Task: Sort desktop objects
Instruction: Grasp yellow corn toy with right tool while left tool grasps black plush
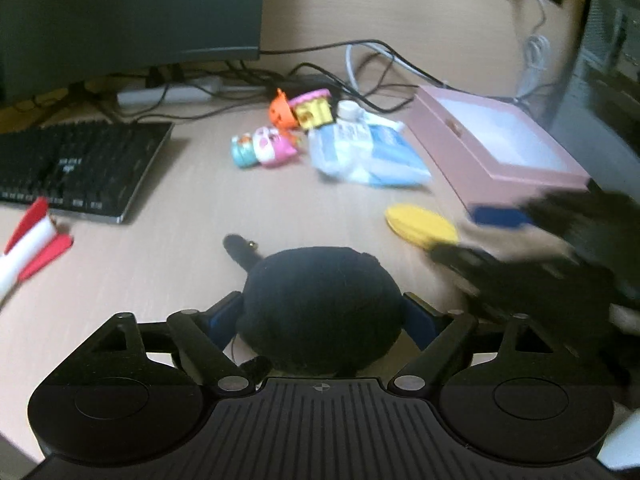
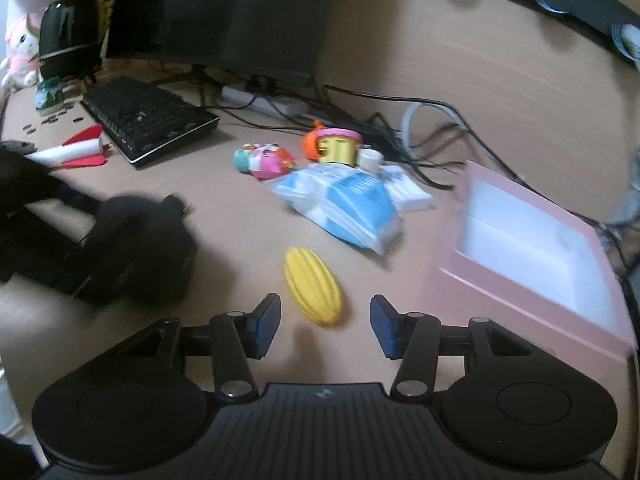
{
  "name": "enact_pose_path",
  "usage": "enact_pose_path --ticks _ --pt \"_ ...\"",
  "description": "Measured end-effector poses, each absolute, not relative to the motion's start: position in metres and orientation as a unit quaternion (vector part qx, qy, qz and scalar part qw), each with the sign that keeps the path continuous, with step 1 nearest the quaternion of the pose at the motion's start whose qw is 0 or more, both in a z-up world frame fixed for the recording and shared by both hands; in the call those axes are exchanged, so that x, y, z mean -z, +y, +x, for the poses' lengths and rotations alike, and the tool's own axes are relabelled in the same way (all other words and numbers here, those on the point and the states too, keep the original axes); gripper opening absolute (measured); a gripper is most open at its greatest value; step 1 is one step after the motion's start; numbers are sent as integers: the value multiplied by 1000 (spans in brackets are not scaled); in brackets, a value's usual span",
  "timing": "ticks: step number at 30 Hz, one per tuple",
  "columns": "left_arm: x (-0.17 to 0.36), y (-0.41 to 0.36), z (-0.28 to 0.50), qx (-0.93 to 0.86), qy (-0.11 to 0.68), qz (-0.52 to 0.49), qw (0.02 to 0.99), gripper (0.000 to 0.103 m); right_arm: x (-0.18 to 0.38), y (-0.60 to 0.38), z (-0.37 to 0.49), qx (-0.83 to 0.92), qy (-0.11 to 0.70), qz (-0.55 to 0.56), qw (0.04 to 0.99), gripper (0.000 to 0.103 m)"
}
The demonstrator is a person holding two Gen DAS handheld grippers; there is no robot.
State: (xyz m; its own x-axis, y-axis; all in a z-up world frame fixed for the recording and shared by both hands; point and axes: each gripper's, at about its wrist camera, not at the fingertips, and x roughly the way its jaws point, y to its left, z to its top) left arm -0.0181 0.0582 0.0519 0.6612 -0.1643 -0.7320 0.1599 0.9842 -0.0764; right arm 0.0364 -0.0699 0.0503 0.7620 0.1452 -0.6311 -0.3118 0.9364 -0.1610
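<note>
My left gripper is shut on a black soft pouch, which also shows in the right wrist view, held just above the desk. My right gripper is open and empty, with a yellow ribbed oval toy lying on the desk between and just ahead of its blue pads. The yellow toy shows in the left wrist view beside the blurred right gripper. An open pink box with a white inside stands at the right; it shows in the left wrist view too.
Small colourful toys, a blue-white tissue pack and a white bottle cap lie mid-desk. A black keyboard, a red-white rocket toy, a monitor and tangled cables stand behind. A computer case is far right.
</note>
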Motion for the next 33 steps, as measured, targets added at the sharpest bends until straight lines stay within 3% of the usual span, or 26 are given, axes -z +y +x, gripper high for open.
enact_pose_path --ticks 3,5,14,16,22,33 --pt "-55 59 -26 89 396 1 914 95 -41 -58 54 -130 324 -141 926 48" --pt "-57 58 -26 85 394 3 915 96 -37 -55 61 -131 331 -145 923 32" --pt "-44 21 -14 60 392 52 916 97 -54 -102 -15 -98 340 -137 925 32" --pt "-42 12 -15 58 390 60 917 90 -56 -118 -33 -86 350 -129 924 32" --pt "-52 -24 -46 130 378 76 914 88 -58 -165 -77 -35 363 -103 925 31" --pt "-104 -72 -65 211 291 96 928 88 -116 -203 -106 8 286 -59 956 31"
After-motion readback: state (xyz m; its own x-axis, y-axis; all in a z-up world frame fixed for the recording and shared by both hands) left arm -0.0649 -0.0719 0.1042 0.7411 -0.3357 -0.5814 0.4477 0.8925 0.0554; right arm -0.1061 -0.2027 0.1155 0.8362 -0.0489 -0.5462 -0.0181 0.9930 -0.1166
